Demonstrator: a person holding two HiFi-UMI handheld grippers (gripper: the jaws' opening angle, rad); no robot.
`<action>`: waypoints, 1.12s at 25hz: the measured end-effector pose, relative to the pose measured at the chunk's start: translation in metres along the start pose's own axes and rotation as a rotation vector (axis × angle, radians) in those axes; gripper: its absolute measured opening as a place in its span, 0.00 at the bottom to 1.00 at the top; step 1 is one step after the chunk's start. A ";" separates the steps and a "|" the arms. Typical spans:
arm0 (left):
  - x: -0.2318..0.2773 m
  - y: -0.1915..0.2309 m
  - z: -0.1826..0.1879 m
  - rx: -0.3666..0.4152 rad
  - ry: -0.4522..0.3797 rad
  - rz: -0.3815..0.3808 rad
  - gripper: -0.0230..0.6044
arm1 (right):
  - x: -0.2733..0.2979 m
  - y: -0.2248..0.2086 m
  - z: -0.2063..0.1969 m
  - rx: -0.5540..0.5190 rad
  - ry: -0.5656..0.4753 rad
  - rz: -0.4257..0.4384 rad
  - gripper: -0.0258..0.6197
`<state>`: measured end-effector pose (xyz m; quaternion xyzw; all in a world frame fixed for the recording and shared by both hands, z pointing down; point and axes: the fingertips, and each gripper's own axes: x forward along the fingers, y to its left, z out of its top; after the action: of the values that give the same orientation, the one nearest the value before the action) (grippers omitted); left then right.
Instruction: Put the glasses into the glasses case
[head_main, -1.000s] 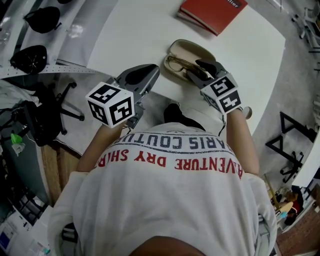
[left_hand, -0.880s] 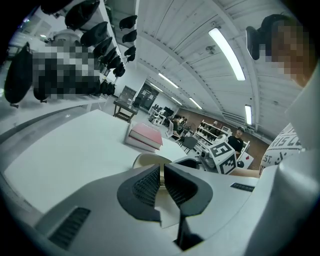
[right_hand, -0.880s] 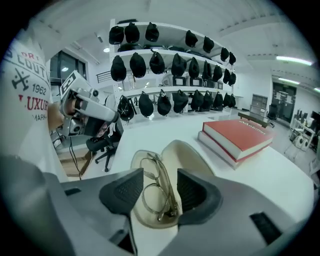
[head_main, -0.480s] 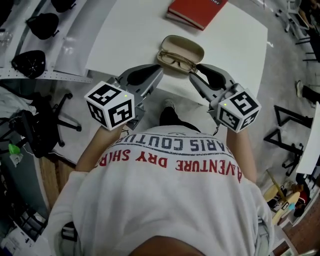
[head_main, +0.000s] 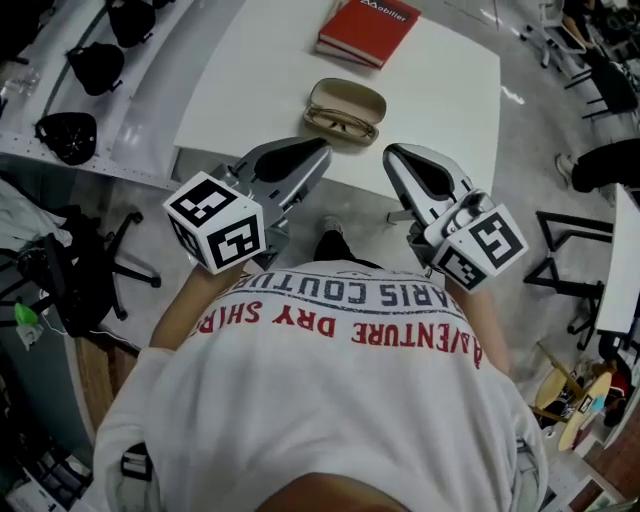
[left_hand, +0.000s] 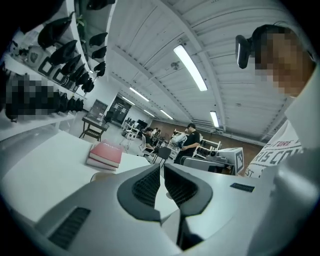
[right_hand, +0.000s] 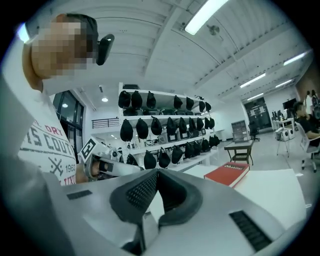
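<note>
The tan glasses case (head_main: 346, 106) lies open on the white table (head_main: 250, 70), with the thin-framed glasses (head_main: 340, 123) lying inside it. Both grippers hover level in front of the table's near edge, short of the case and apart from it. My left gripper (head_main: 322, 150) is shut and empty; the left gripper view shows its pads (left_hand: 148, 186) meeting over the table, with a sliver of the case (left_hand: 97, 176) below. My right gripper (head_main: 392, 153) is shut with nothing between its jaws, and its fingertips (right_hand: 145, 187) touch in the right gripper view.
A red book (head_main: 367, 30) lies at the table's far side, beyond the case. To the left, a shelf (head_main: 120, 120) holds black bag-like items. A black office chair (head_main: 80, 255) stands at the left and another chair (head_main: 600, 165) at the right.
The right gripper has lifted off the case, drawn back toward the person and closed its jaws. The left gripper has also risen. The glasses stay in the open case.
</note>
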<state>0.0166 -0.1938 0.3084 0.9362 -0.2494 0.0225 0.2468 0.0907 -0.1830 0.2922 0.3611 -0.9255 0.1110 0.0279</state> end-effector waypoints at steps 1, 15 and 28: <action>-0.002 -0.004 0.002 0.010 -0.006 -0.001 0.11 | -0.003 0.003 0.002 0.002 -0.005 0.002 0.08; -0.021 -0.029 0.008 0.083 -0.031 0.015 0.11 | -0.016 0.023 0.012 -0.054 -0.032 -0.008 0.08; -0.011 -0.012 0.006 0.070 -0.009 0.052 0.11 | -0.006 0.009 0.009 -0.077 0.002 0.001 0.08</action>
<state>0.0122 -0.1822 0.2959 0.9376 -0.2736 0.0334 0.2119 0.0894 -0.1747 0.2813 0.3592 -0.9292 0.0759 0.0425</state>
